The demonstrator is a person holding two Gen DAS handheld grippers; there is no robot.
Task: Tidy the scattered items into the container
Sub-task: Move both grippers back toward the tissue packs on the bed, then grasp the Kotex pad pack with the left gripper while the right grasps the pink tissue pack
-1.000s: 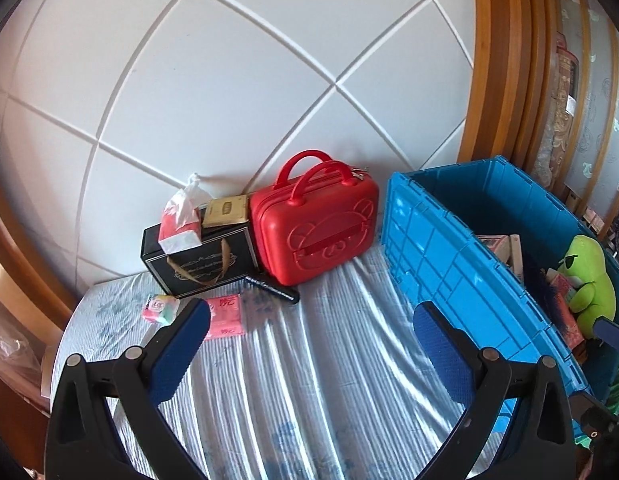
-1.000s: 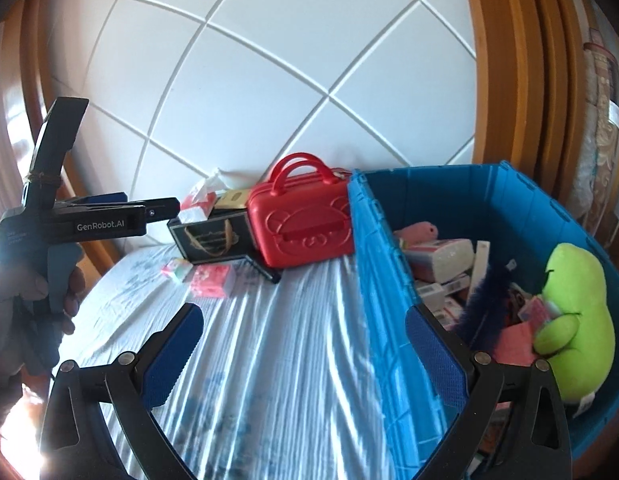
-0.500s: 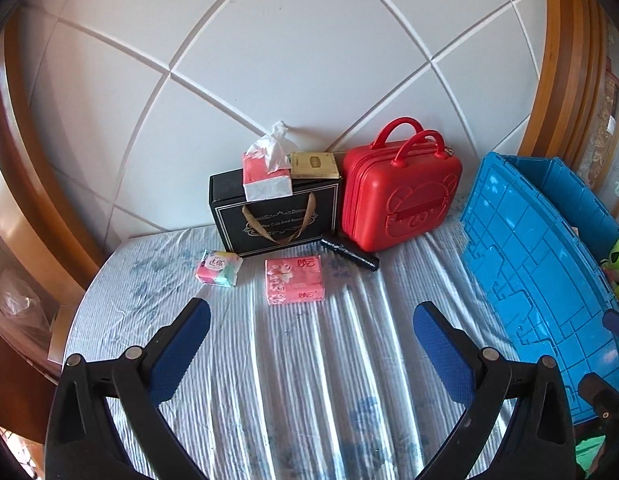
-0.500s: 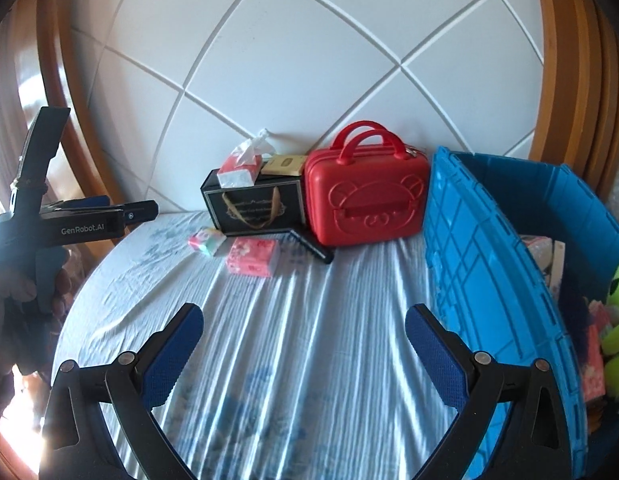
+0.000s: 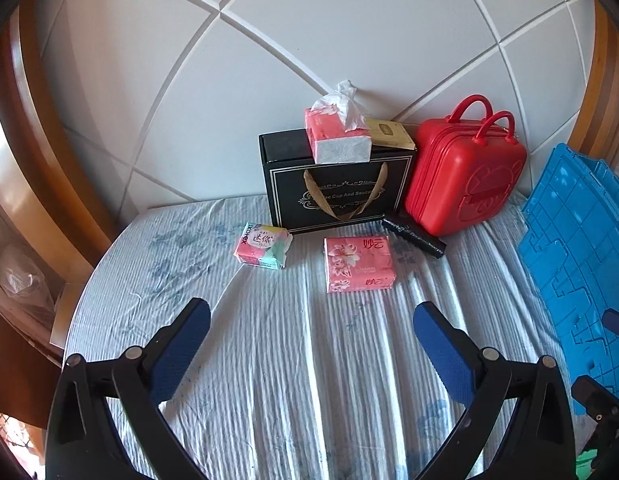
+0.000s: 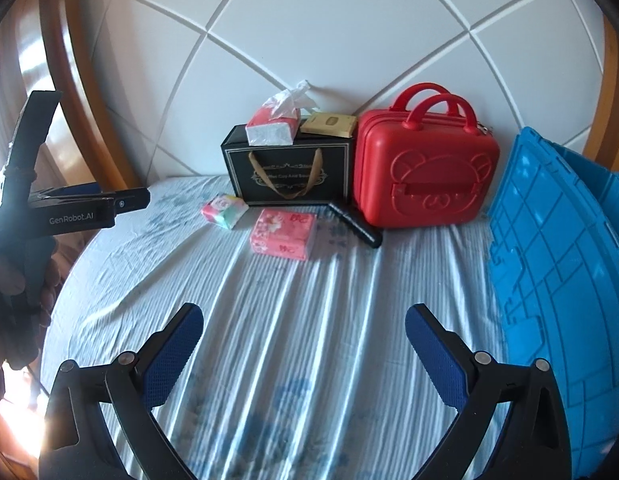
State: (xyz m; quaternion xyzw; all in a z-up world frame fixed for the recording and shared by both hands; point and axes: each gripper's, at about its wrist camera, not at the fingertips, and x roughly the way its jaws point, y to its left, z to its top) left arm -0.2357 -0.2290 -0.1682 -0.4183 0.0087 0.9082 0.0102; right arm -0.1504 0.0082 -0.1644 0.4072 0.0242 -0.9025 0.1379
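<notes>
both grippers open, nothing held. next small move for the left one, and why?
Probably ease the left gripper forward and down over the pink tissue pack. Its jaws are wide open and empty, and that pack lies flat on the sheet nearly straight ahead, clear of the black tube. The blue crate waits to the right.

Both tools are showing glossy black plastic arms tipped with blue, dimpled pads: the left gripper [image 5: 311, 322] and the right gripper [image 6: 303, 326] alike. Small silver screws are sitting at the finger joints. White "GenRobot.AI" lettering is running along the left tool's black body, seen from the right wrist camera.
</notes>
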